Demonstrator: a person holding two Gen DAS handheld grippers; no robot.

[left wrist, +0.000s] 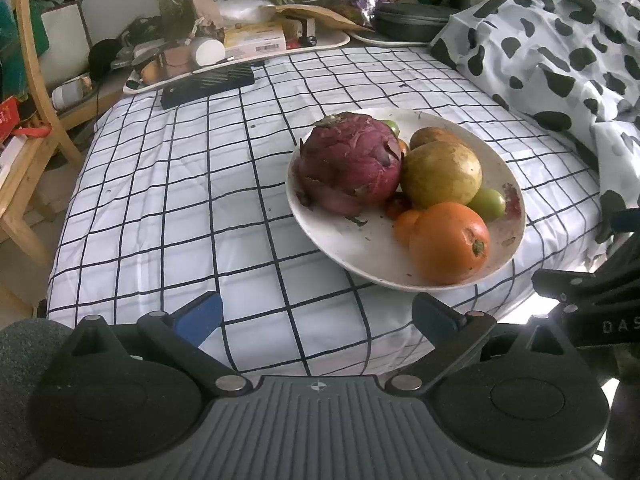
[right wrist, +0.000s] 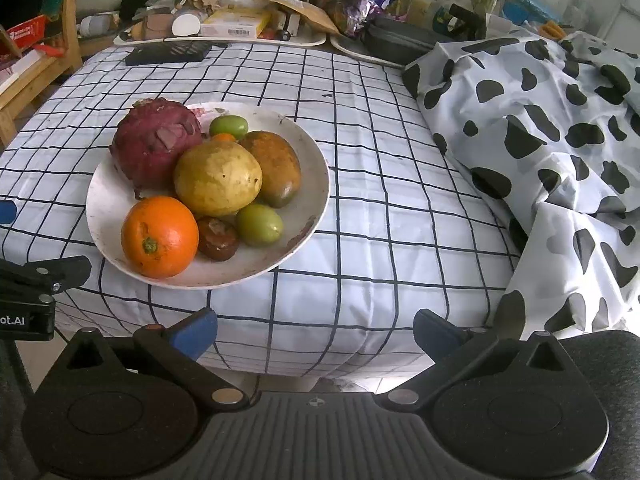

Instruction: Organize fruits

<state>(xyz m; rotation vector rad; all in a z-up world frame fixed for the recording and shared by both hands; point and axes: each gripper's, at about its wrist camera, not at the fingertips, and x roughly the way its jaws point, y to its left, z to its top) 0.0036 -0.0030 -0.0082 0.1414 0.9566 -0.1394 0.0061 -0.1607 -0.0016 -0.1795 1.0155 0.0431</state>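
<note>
- Left wrist view: left gripper (left wrist: 318, 312) low in the picture, blue-padded fingers (left wrist: 200, 314) spread wide, nothing between them, only checked cloth (left wrist: 180, 184) beneath.
- Ahead and to the right, on that cloth over the counter, a white plate (left wrist: 320, 228) piled with fruit.
- On the plate's left half, a big purple-red dragon fruit (left wrist: 352, 160); just beside it to the right and touching it, a yellow-green guava (left wrist: 442, 172).
- At the plate's near rim, an orange (left wrist: 450, 242), with a small green fruit (left wrist: 488, 203) wedged between it and the guava.
- Behind the guava, partly hidden, a brownish mango (left wrist: 432, 136).
- Far edge of the counter: cluttered tray (left wrist: 256, 58) with boxes and a dark flat object in front of it; cow-print fabric (left wrist: 560, 48) heaped at the right.
- Right edge: black part of the right gripper (left wrist: 584, 292), fingertips not visible here.
- Right wrist view: right gripper (right wrist: 316, 332) at the bottom, fingers (right wrist: 194, 336) likewise wide apart and holding nothing.
- Same plate (right wrist: 312, 168) now to the upper left, well beyond the fingertips.
- Orange (right wrist: 160, 236) nearest; guava (right wrist: 218, 178) at the centre; dragon fruit (right wrist: 154, 140) behind at left; mango (right wrist: 274, 166) at right.
- Between orange and a green fruit (right wrist: 259, 224), a small dark brown fruit (right wrist: 218, 240); another green one (right wrist: 229, 127) at the far rim.
- Cow-print fabric (right wrist: 540, 132) filling the right side.
</note>
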